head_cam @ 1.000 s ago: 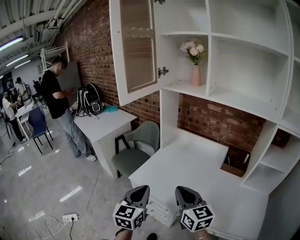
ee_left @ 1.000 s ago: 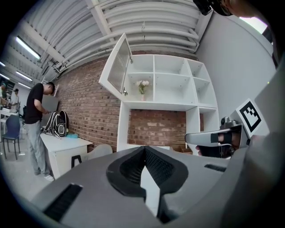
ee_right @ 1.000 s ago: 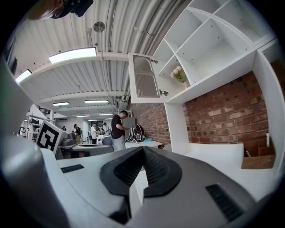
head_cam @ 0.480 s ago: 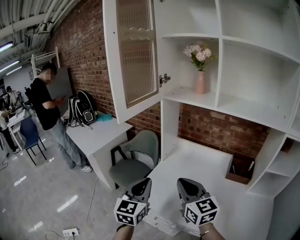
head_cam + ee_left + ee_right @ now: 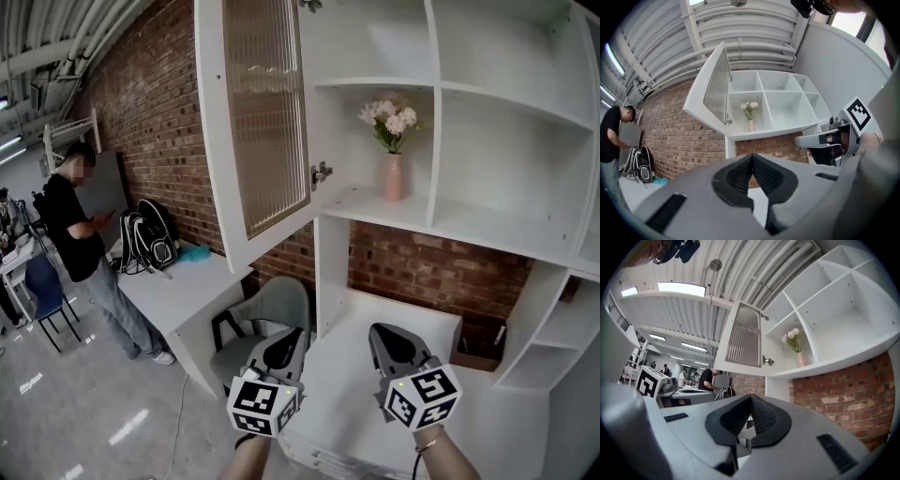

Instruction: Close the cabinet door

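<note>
One white cabinet door with a ribbed glass panel fills the upper left of the head view, long axis upright, hinged at its right edge and swung open toward the camera. The left gripper and the right gripper are at bottom centre over the white desk, each with its fingers pressed together on nothing. Compared with a second ago, both grippers sit higher in the frame and the door looks larger.

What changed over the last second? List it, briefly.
Both tools came up in the head view: the left tool and right tool now sit higher, nearer the cabinet door. Nothing was taken hold of or let go. That door stays swung open, the vase stays in place, and both tools stay shut and empty.
</note>
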{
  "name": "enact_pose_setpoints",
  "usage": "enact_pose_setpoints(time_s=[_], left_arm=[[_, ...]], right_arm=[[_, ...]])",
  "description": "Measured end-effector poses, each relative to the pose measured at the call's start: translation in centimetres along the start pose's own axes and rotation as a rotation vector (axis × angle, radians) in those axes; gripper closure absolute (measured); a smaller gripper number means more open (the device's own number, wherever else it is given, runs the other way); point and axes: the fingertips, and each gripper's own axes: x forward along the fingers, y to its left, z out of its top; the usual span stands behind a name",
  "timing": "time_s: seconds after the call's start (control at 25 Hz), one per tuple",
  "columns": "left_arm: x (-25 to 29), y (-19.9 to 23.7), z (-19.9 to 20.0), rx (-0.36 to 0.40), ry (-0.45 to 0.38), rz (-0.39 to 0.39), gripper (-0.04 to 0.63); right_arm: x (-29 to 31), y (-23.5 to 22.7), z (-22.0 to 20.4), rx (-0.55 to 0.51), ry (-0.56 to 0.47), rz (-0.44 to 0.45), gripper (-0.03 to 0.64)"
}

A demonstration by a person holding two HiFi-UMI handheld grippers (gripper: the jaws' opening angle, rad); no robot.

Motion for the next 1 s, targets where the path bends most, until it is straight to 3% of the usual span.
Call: enact_pose_setpoints(time_s=[0.16,0.44,0.64,1.0], left_arm=[[1.9,0.7,3.6,0.041,-0.056,-0.010,0.585],[4.5,2.3,12.1,0.051,-0.173,-0.009,0.584],[5.9,3.6,18.6,0.062,-0.253,0.001,0.584],[7.0,5.6,26.9,0.146,-0.345,0.057,0.584]], right_arm=[[1.7,-0.8,2.9,-0.052,-0.041,-0.003,0.617],[4.9,0.1,9.5,-0.068,-0.124,0.090,0.617],[6.9,1.0,14.9,-0.151,-0.192,0.134,0.617],[8.3,1.8,22.4,-0.230,-0.303,0.168,0.617]])
